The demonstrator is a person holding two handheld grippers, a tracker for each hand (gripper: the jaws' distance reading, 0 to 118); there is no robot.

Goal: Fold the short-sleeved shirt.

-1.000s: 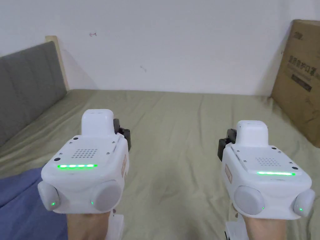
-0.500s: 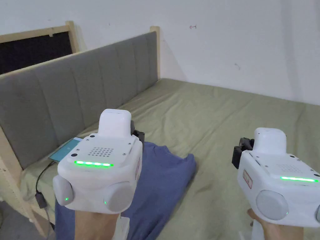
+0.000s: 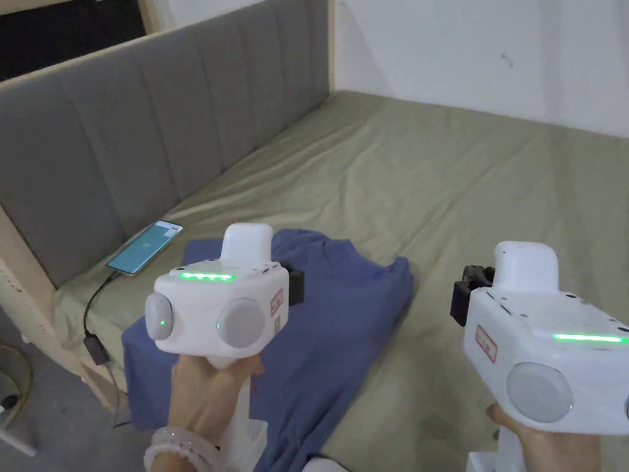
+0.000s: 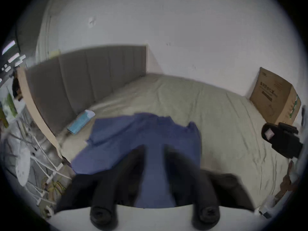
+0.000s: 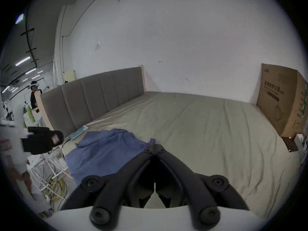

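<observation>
Near the bed's left front corner, head view: the blue shirt [image 3: 344, 332] lies rumpled on the olive sheet [image 3: 467, 184], one edge hanging over the bed's front edge. A phone [image 3: 145, 247] on its cable sits just beside it, against the headboard [image 3: 123, 135]. Left gripper [image 3: 295, 286] hovers over the shirt, right gripper [image 3: 464, 295] over bare sheet to the shirt's right; neither touches cloth.

Left gripper view: jaws stand apart, blurred, shirt [image 4: 141, 134] showing through the gap. Nothing held.

Right gripper view: jaws [image 5: 154, 148] closed tip to tip, empty. Shirt [image 5: 106, 149] lies ahead-left, cardboard box [image 5: 281, 101] at the far right edge.

Judgement: the step is pick up and spread flat; no fold started. Open the right gripper first. Pinch the two shoulder or hem corners, one per gripper, single layer only. Drag toward the bed's middle, clear of phone and cable, then tension flat before any fold.
</observation>
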